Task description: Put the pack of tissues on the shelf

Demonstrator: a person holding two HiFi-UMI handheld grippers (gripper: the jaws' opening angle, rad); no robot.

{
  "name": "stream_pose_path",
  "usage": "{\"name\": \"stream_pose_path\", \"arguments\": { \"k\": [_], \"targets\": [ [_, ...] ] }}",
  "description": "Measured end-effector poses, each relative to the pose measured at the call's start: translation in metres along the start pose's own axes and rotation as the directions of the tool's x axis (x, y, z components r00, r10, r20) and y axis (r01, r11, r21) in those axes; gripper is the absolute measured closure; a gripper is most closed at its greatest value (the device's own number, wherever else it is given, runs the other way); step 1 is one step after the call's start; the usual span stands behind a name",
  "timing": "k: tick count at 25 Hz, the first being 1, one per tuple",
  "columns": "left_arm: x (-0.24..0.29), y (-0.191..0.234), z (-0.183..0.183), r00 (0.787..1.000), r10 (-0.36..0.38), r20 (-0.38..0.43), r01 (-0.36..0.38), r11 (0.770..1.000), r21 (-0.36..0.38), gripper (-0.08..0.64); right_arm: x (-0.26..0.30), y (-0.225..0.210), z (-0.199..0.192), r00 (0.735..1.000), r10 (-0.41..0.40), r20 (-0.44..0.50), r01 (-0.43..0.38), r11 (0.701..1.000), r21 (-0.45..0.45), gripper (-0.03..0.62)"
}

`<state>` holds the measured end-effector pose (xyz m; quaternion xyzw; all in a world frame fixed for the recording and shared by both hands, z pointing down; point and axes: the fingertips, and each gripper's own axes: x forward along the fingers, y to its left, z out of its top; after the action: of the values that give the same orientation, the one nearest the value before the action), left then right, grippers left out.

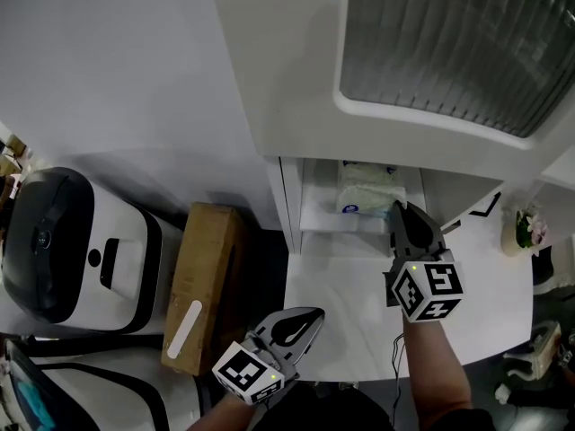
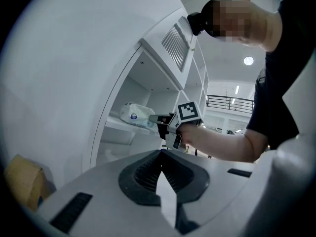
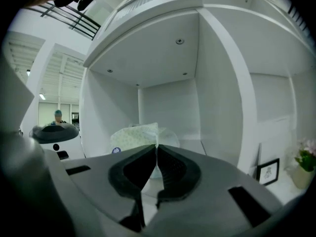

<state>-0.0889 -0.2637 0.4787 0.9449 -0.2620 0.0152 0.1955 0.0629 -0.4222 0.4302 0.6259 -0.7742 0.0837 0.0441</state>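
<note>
Head view, near to far: my left gripper (image 1: pixel 313 317) hangs at the near edge of the white counter (image 1: pixel 350 285), its fingers pressed together on nothing. Beyond it, my right gripper (image 1: pixel 396 210) reaches into the open white shelf (image 1: pixel 320 217). Its fingers pinch the wrapper edge of the pack of tissues (image 1: pixel 367 189), which rests on the shelf board.

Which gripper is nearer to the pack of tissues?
The right gripper: its tips are at the pack on the shelf, while the left gripper is far back, near the table's front edge.
</note>
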Motion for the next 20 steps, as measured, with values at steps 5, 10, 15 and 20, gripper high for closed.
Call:
{"name": "stream_pose_path", "arguments": {
  "k": [5, 10, 15, 20],
  "targets": [
    [0.001, -0.004, 0.000, 1.000, -0.005, 0.002, 0.005, 1.000, 0.003, 0.555, 0.000, -0.006, -0.005, 1.000, -0.002, -0.018, 0.003, 0.999, 0.048, 0.583],
    [-0.001, -0.004, 0.002, 1.000, 0.004, 0.004, -0.004, 1.000, 0.006, 0.555, 0.002, -0.001, -0.006, 0.999, 0.014, -0.036, -0.012, 0.999, 0.047, 0.581],
    [-0.002, -0.010, 0.003, 1.000, 0.006, 0.011, -0.006, 1.000, 0.012, 0.555, -0.002, -0.003, -0.006, 0.999, 0.017, -0.036, -0.014, 0.998, 0.069, 0.515],
    [-0.002, -0.017, 0.003, 1.000, 0.006, 0.011, -0.006, 1.000, 0.020, 0.555, -0.013, -0.009, 0.000, 1.000, -0.003, 0.002, 0.003, 0.997, 0.075, 0.515]
  ]
}}
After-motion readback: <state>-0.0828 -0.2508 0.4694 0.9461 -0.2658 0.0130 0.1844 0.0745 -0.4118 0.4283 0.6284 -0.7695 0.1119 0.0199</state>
